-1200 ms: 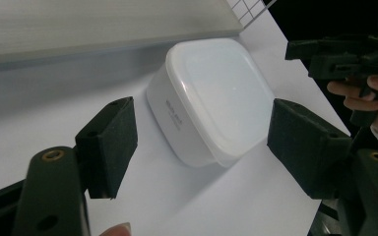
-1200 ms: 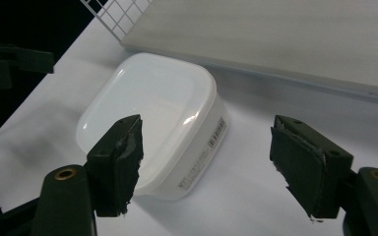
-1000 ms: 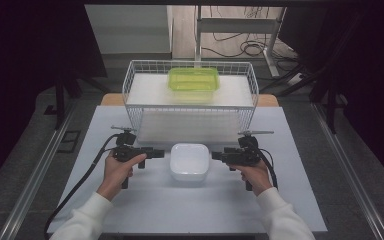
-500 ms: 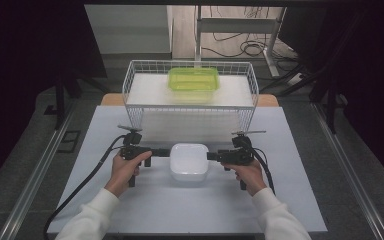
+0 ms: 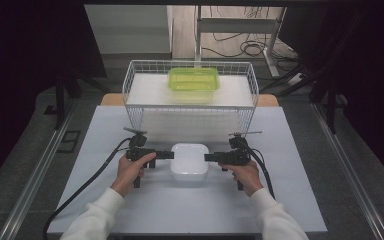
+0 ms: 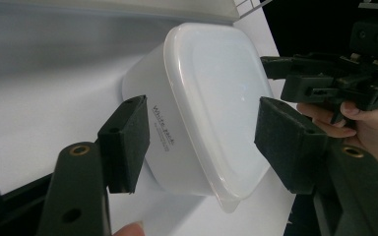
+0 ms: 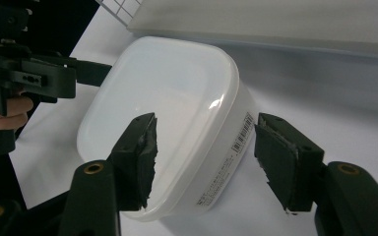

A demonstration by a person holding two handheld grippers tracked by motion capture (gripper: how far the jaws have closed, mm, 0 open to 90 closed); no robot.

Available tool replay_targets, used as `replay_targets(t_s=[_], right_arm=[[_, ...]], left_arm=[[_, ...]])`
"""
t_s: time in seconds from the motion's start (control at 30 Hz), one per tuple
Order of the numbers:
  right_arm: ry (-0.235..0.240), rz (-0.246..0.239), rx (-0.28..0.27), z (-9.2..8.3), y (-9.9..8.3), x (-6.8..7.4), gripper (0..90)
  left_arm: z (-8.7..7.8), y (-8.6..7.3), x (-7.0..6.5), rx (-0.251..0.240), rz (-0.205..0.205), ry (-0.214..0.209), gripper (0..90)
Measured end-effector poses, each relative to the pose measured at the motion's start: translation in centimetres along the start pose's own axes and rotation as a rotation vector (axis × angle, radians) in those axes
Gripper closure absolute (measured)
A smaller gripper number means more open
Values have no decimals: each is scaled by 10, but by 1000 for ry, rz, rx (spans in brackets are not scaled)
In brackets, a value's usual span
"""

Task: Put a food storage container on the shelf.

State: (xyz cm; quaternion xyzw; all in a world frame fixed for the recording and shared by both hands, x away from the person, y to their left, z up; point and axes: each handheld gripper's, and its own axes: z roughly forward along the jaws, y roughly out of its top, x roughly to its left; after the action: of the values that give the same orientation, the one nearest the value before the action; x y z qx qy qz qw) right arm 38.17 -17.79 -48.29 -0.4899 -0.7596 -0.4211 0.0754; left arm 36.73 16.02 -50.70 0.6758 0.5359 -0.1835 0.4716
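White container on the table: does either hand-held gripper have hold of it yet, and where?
Neither. Both hand-held grippers, left and right, are open beside the white container, jaws straddling its sides.

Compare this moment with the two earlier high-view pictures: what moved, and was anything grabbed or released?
Both hands drew slightly back toward the person and closed in on the white lidded container. The left claw and right claw now sit open at its left and right sides, straddling its edges; a firm grip is not evident. Nothing was picked up or let go. The container, the wire basket and the green container inside it stayed put.
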Motion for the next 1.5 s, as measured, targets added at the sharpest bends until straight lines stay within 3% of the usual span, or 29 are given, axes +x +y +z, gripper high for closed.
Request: replay_targets(t_s=[0.43,0.57,0.67,0.7,1.07,1.5], right_arm=[[70,84,27,11,-2,-7,545],[113,152,20,10,-4,-12,625],[124,165,9,6,-4,-15,674],[140,191,-2,5,-6,-16,686],[142,150,-56,-7,-5,-11,772],[163,87,-80,-17,-2,-2,781]], left_arm=[[7,-2,4,24,-42,-66,526],[7,-3,3,29,-37,-21,645],[6,-4,1,24,-36,-22,692],[6,-4,0,24,-35,-21,696],[-3,-7,-10,-8,13,-29,788],[-15,-6,-20,-49,66,-41,797]])
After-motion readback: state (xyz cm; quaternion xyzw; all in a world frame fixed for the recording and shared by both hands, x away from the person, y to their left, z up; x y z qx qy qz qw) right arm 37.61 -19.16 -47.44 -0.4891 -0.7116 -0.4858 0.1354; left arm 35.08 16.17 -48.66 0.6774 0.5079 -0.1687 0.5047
